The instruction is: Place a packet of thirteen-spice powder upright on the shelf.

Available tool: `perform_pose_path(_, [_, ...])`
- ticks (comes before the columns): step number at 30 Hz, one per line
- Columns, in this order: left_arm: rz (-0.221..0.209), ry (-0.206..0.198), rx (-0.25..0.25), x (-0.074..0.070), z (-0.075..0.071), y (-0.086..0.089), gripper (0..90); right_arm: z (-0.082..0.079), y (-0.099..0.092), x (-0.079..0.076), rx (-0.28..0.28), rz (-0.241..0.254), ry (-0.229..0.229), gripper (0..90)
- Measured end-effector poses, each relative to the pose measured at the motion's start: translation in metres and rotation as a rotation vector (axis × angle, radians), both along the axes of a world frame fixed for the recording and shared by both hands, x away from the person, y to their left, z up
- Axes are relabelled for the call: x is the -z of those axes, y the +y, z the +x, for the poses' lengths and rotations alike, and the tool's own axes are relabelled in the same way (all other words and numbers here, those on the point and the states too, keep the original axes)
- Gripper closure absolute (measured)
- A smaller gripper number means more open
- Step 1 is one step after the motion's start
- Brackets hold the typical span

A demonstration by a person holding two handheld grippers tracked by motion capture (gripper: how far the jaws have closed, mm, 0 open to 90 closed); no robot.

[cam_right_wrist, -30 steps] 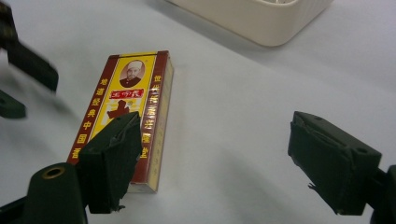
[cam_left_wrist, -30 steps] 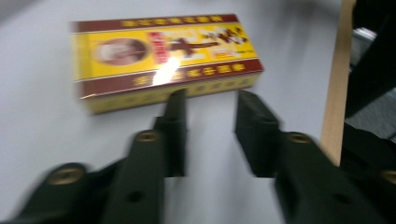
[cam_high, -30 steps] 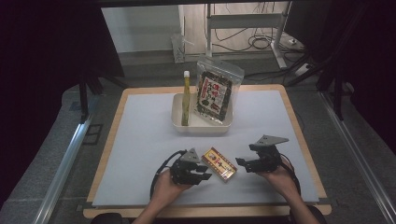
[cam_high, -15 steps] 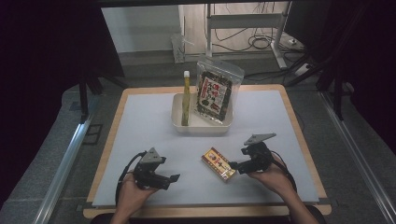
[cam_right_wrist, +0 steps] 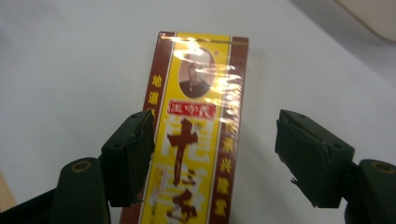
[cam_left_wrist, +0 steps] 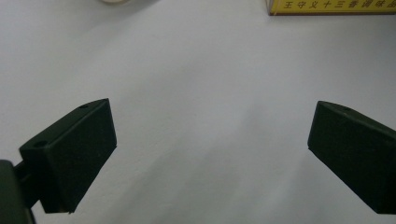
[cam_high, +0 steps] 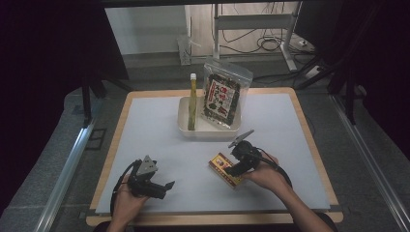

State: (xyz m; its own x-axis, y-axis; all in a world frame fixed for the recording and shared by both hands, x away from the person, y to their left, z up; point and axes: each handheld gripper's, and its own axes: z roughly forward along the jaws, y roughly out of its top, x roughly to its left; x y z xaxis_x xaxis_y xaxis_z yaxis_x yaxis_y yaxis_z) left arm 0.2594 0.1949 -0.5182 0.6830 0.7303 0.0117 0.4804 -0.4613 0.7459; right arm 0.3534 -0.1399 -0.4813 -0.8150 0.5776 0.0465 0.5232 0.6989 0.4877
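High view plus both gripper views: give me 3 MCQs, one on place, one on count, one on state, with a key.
1. Where does the yellow and red box lie?
A. in the white tub
B. flat on the white mat, near the right hand-held gripper
C. on the floor

2. How many items stand in the white tub?
A. two
B. none
C. four

3. How is the left hand-held gripper?
A. shut on the box
B. shut on nothing
C. open over bare mat

Key: B, the box rests on the mat between the right hand-held gripper's jaws; A, a thin bottle and a dark snack bag; C, jaws wide apart.
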Motion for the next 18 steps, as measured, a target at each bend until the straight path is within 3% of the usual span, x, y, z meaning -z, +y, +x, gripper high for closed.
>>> perform_pose_path(7, [0.001,0.004,0.001,0.000,0.000,0.002,1.3,0.008,0.025,0.004,0.007,-0.049,0.048,26.3])
perform_pose_path(18, [0.019,-0.001,0.004,0.000,0.001,0.001,1.5,0.016,0.047,0.014,0.014,-0.109,0.072,26.0])
